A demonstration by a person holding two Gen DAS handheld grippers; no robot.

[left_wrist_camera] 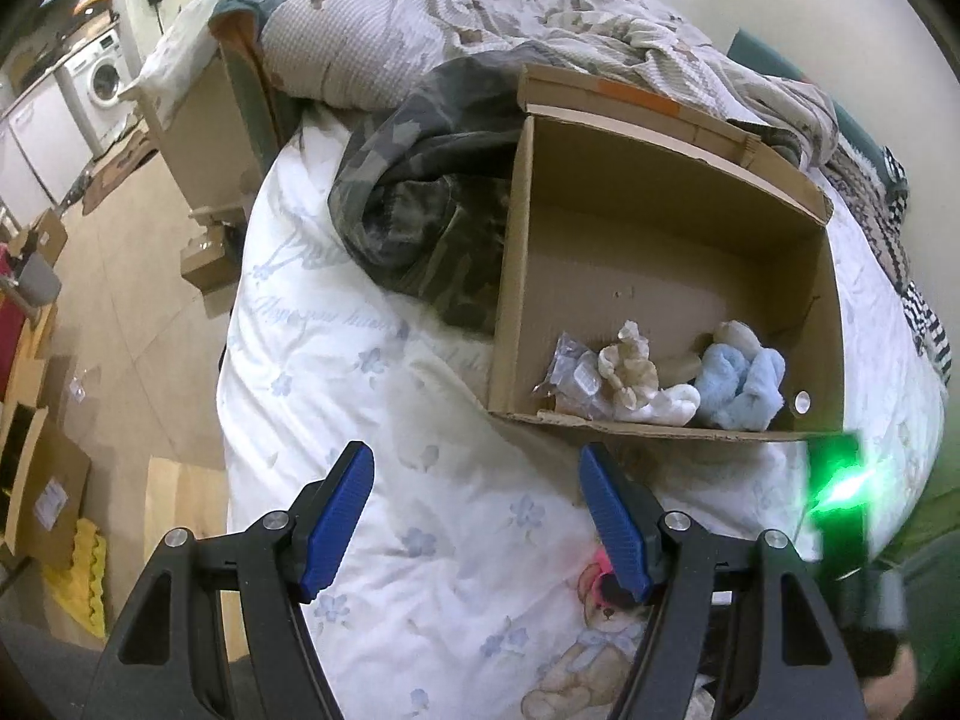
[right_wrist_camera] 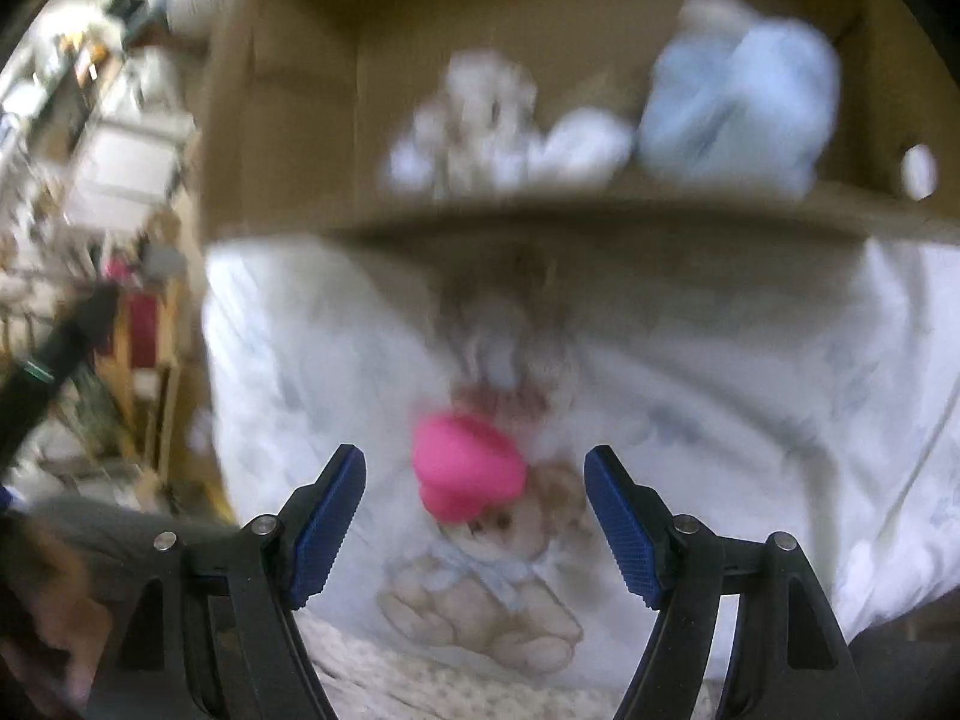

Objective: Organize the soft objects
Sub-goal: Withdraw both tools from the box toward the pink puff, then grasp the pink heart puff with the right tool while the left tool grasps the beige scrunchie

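An open cardboard box [left_wrist_camera: 690, 432] lies on the bed. Inside it rest a pale blue plush [left_wrist_camera: 741, 381], a cream plush [left_wrist_camera: 636, 369] and a small clear packet [left_wrist_camera: 570, 369]. My left gripper [left_wrist_camera: 477, 468] hangs open over the white bedsheet just short of the box, nothing between its fingers. A pink soft object [right_wrist_camera: 468, 468] lies on the sheet in front of the box [right_wrist_camera: 570, 216]; a bit of the pink soft object [left_wrist_camera: 600, 564] peeks beside my left gripper's right finger. My right gripper [right_wrist_camera: 474, 468] is open above it, the pink piece showing between the fingertips. The right wrist view is blurred.
A camouflage garment [left_wrist_camera: 420, 204] lies bunched against the box's left side, with rumpled bedding [left_wrist_camera: 480, 18] behind. The bed's left edge drops to a tiled floor [left_wrist_camera: 138, 300] with cardboard boxes [left_wrist_camera: 42, 480]. A washing machine [left_wrist_camera: 102, 78] stands far left.
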